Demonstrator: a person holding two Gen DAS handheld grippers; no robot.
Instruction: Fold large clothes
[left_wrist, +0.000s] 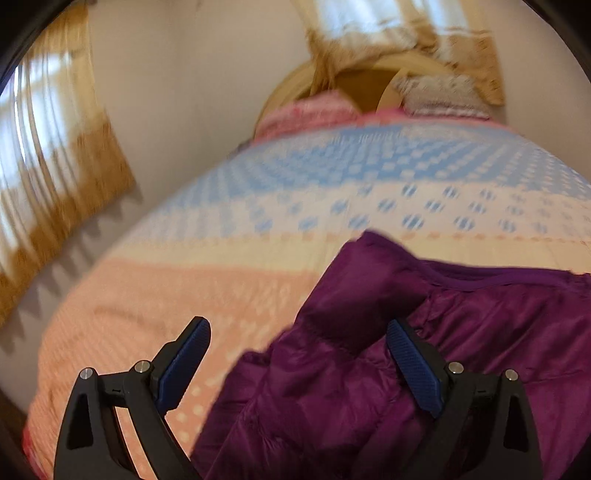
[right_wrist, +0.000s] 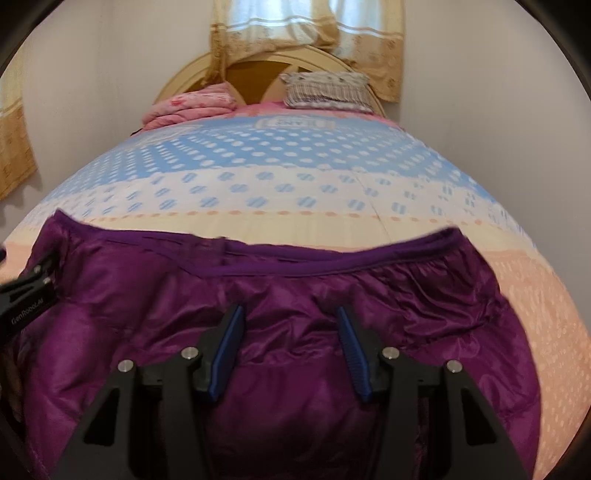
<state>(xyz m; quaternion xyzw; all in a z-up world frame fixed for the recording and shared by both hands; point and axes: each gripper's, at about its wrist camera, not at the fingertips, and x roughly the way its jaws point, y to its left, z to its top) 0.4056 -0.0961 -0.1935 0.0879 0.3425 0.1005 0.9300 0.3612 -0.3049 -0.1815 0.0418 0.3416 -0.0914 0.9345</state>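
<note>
A shiny purple puffer jacket (right_wrist: 155, 295) lies spread on the near part of the bed, its ribbed hem edge turned toward the headboard. My right gripper (right_wrist: 290, 312) hovers over the jacket's middle, open, and nothing is pinched between its blue pads (right_wrist: 225, 350). In the left wrist view the jacket (left_wrist: 480, 314) fills the lower right, bunched into folds. My left gripper (left_wrist: 298, 326) stands wide open over the jacket's left edge, its left finger above bare bedspread. The left gripper's black body (right_wrist: 26, 291) also shows at the jacket's left side.
The bedspread (right_wrist: 295, 177) is patterned in blue, cream and peach bands. A pink folded quilt (right_wrist: 192, 105) and a striped pillow (right_wrist: 328, 90) lie by the wooden headboard (right_wrist: 255, 79). Curtains (left_wrist: 55, 155) hang on the walls to the left and behind the bed.
</note>
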